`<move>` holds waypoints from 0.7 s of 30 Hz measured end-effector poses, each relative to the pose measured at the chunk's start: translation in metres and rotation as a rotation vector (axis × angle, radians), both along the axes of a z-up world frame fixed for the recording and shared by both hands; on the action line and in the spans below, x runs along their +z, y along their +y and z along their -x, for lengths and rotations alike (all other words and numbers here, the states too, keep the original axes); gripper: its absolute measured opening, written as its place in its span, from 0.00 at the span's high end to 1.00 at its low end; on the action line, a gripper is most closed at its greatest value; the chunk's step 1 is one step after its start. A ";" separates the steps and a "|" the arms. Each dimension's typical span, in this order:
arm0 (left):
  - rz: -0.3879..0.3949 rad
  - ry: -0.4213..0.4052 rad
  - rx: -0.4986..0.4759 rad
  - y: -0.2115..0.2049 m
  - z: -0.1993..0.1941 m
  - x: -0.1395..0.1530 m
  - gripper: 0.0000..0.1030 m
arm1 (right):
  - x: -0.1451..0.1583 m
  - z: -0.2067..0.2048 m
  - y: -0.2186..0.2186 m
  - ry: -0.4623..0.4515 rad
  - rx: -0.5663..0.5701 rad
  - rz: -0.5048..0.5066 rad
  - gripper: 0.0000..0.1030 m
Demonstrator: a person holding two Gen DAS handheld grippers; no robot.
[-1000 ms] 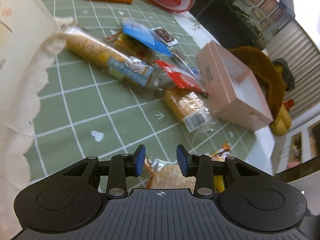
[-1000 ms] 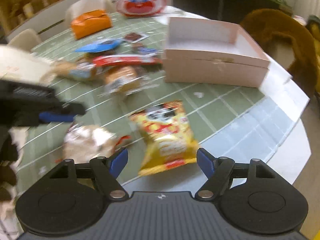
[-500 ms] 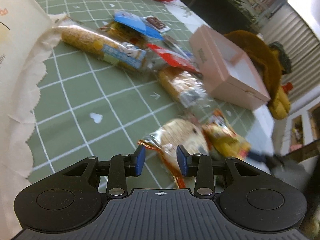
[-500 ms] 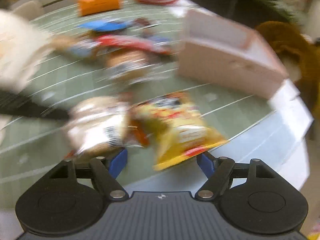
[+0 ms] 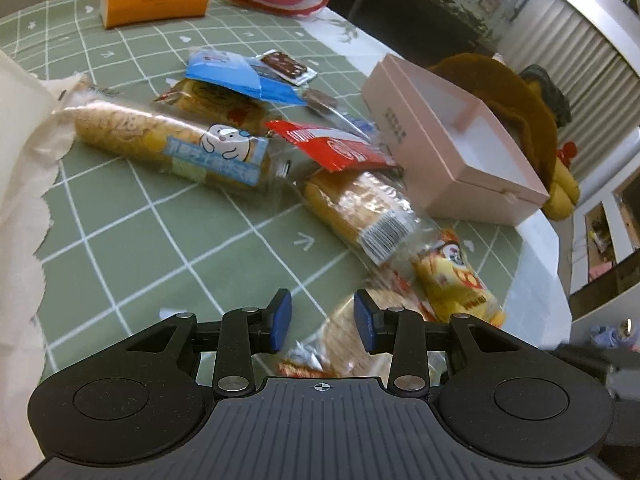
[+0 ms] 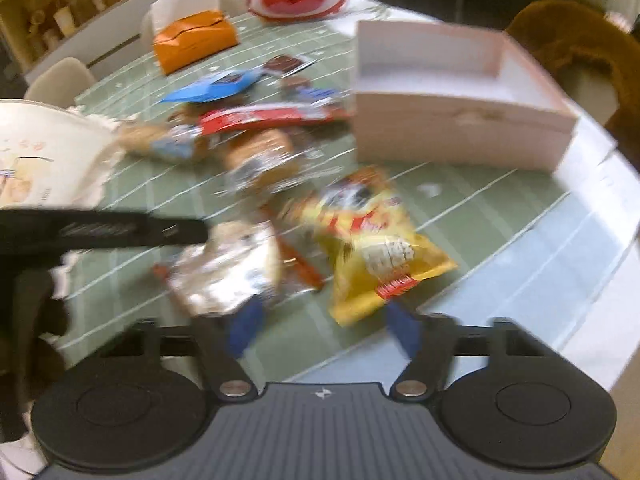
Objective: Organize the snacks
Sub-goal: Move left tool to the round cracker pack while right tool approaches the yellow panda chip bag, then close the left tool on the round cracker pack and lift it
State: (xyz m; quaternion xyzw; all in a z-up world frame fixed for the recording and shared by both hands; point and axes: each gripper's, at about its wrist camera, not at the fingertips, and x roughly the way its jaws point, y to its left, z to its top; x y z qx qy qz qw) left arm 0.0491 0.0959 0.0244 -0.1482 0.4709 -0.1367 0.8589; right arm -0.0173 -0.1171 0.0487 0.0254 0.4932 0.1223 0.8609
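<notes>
Snacks (image 5: 352,208) lie scattered on our worktop (image 5: 120,240), pink box (image 5: 460,148) empty; left gripper (image 5: 322,316) open, right gripper (image 6: 320,326) closing around the yellow bag (image 6: 372,248).

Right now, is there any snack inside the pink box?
No. The pink box shows only its bare white floor, while the snacks lie outside it on the green tablecloth.

left wrist: close, angled down over table (image 5: 120,216) | right wrist: same | shared: pink box (image 5: 448,148)
</notes>
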 end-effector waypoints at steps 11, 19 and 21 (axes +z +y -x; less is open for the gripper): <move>0.101 0.077 -0.084 -0.005 0.019 0.000 0.65 | -0.010 -0.011 0.001 0.015 -0.025 0.028 0.62; 0.153 0.054 -0.133 -0.016 0.043 0.017 0.65 | -0.010 -0.006 -0.016 0.007 -0.070 0.044 0.62; 0.149 0.058 -0.126 -0.017 0.044 0.016 0.67 | -0.010 -0.003 -0.017 0.001 -0.071 0.050 0.62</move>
